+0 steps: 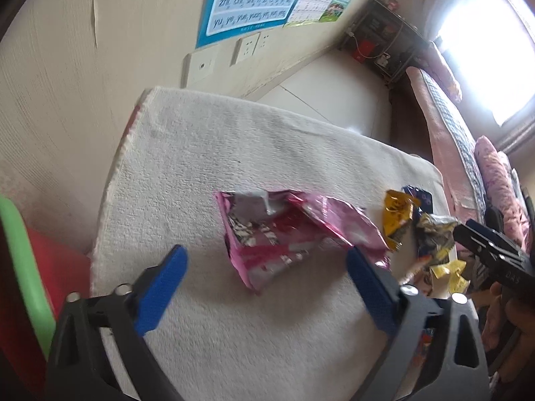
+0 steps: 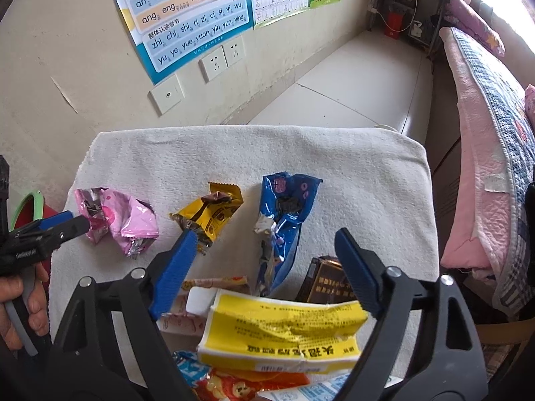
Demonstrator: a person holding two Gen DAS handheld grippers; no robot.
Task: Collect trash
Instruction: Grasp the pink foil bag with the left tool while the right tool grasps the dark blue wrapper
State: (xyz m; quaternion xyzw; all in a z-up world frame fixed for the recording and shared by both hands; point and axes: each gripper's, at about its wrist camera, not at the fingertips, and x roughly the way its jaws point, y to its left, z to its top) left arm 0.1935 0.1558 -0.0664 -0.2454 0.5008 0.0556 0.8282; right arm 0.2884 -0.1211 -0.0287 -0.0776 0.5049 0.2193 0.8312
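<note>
The left gripper [image 1: 264,260] hangs with its blue pads spread wide over a white towel [image 1: 200,153], the crumpled pink wrapper [image 1: 284,230] lying between them but untouched. The right gripper [image 2: 264,244] is likewise released, poised above the torn blue wrapper [image 2: 284,220], pressing on nothing.

Only the right wrist view shows the pile near the towel's front edge: a torn yellow box [image 2: 284,330], a dark brown box [image 2: 326,280] and a red-orange packet [image 2: 247,384]. It also shows the yellow wrapper [image 2: 214,217] clearly and a hand [image 2: 23,310] gripping the left tool's handle.

The left wrist view alone shows the pink wrapper's silver inside, and a green-rimmed red bin [image 1: 30,267] beside the towel.
</note>
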